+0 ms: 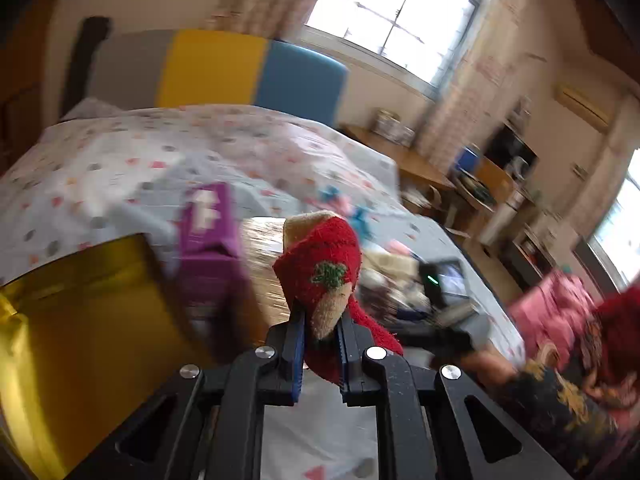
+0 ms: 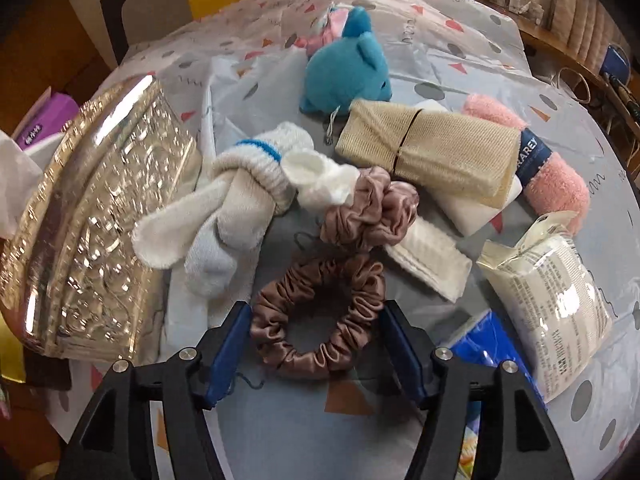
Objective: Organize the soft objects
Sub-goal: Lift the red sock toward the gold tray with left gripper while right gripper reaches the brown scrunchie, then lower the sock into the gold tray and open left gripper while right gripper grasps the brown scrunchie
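My left gripper (image 1: pixel 320 320) is shut on a fuzzy red sock (image 1: pixel 324 256) with a green motif and a beige toe, held up above the bed. In the right wrist view my right gripper (image 2: pixel 318 312) points down at a brown satin scrunchie (image 2: pixel 320 356) lying on the sheet. Its jaws stand wide, one on each side of the scrunchie, without squeezing it. Behind it lie a paler pink scrunchie (image 2: pixel 368 208), a knotted pair of white socks (image 2: pixel 240 204), a teal plush toy (image 2: pixel 348 72), a beige mesh roll (image 2: pixel 428 152) and a pink fluffy towel (image 2: pixel 556 188).
A shiny embossed gold box (image 2: pixel 92 232) stands left of the pile, with a purple box (image 2: pixel 52 116) behind it. A white printed packet (image 2: pixel 552 296) lies at the right. In the left wrist view a yellow-gold bin (image 1: pixel 80 320) is at lower left and a person's patterned sleeve (image 1: pixel 560 392) at lower right.
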A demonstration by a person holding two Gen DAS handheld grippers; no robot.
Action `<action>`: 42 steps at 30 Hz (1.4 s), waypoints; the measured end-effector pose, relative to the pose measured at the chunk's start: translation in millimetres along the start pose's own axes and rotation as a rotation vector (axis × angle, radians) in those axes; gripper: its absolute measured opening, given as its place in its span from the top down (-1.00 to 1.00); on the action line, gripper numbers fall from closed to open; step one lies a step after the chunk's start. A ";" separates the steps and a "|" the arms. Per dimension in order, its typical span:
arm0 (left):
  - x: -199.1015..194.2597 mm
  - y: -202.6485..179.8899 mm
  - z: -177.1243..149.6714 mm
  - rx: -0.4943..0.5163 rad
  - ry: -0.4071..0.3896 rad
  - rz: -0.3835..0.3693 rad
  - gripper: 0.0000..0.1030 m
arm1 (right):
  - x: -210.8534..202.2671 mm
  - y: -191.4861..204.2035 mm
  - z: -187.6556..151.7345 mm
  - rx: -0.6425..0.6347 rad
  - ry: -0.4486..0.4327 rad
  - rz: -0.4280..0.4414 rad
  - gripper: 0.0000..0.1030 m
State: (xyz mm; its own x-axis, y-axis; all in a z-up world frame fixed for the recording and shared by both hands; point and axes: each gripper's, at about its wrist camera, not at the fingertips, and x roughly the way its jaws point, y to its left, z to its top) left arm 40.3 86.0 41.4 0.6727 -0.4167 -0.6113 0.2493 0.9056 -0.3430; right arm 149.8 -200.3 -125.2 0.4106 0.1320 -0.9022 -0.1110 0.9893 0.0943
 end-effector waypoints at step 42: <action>19.1 151.3 -47.0 -0.350 0.110 0.453 -0.44 | -50.8 -11.5 -0.6 0.040 -0.144 0.119 0.66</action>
State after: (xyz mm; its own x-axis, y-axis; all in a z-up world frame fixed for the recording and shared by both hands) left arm 58.2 211.4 -55.6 0.5778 -0.0163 -0.8160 -0.3041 0.9235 -0.2338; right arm 129.6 -218.4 -80.8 0.5221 0.2529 -0.8145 -0.1320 0.9675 0.2158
